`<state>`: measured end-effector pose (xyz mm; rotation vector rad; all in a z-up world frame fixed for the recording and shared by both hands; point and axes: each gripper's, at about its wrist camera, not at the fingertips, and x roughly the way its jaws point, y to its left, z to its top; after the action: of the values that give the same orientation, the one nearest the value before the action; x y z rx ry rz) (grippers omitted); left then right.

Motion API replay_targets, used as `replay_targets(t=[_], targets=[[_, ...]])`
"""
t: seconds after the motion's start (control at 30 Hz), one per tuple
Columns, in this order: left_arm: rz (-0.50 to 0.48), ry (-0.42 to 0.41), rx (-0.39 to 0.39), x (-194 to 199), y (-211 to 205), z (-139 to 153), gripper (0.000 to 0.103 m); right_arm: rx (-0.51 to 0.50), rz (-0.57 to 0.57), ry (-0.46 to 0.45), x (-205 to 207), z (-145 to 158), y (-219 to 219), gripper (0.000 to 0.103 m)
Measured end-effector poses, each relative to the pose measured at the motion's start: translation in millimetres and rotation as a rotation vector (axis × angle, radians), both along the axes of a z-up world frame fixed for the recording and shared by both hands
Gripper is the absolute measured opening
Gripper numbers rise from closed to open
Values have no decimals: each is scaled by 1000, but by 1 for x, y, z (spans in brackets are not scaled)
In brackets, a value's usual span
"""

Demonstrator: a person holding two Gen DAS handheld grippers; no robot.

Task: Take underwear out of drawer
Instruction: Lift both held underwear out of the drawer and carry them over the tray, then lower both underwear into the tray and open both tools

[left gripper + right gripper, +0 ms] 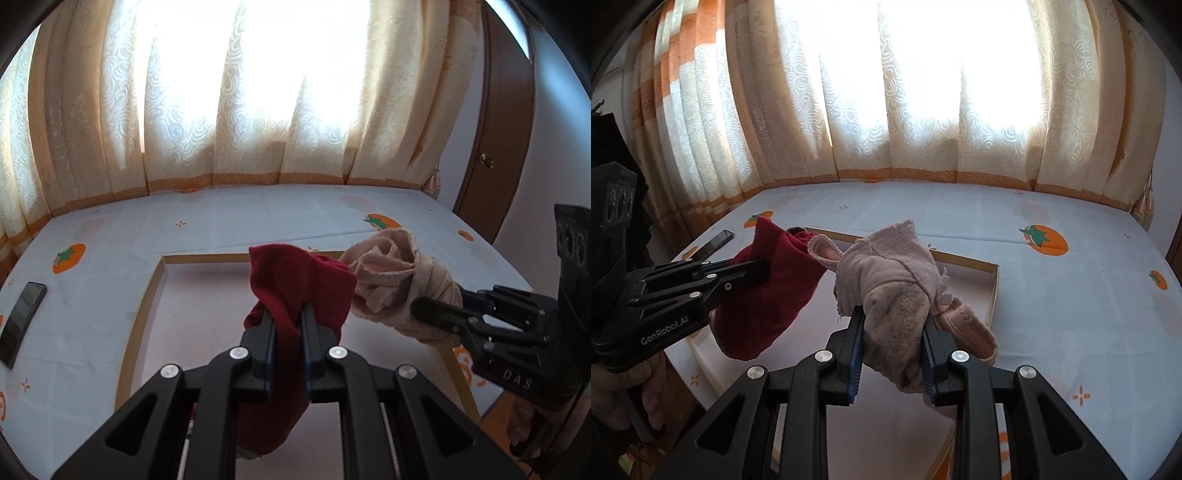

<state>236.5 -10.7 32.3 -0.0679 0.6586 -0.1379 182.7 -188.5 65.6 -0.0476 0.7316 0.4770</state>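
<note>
My left gripper (289,314) is shut on a dark red piece of underwear (299,284), which hangs bunched over its fingers. The right wrist view shows that red underwear (768,295) at the left, clamped in the left gripper (764,269). My right gripper (892,317) is shut on a rolled pale pink bundle of underwear (897,280). That pink bundle (391,280) and the right gripper (424,314) appear at the right of the left wrist view. Both bundles hang side by side above a shallow white drawer (147,295) with a wooden rim (993,291).
The drawer lies on a bed with a pale sheet printed with orange fruit (1045,240). A dark phone (22,325) lies on the sheet at the left. Cream curtains (258,110) cover a bright window behind. A brown door (495,147) stands at the right. A hand (613,391) holds the left gripper.
</note>
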Motion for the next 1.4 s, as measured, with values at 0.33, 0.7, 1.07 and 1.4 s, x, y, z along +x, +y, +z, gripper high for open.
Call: replay_targets(t=[0.33,0.7,1.07,1.4], targets=[[29,85,-71,42,3,-12,9,26,-36,74,40,-18,3,28],[71,135,-119,71,1,-21,9,173,-156,167,81,-24,-13,27],[63,154,-77,87,-13,-30,17,168,-168,173,84,-30,-13,42],[40,123,-43,60,-7,-17,60,157,-117,178,52,-31,-31,72]])
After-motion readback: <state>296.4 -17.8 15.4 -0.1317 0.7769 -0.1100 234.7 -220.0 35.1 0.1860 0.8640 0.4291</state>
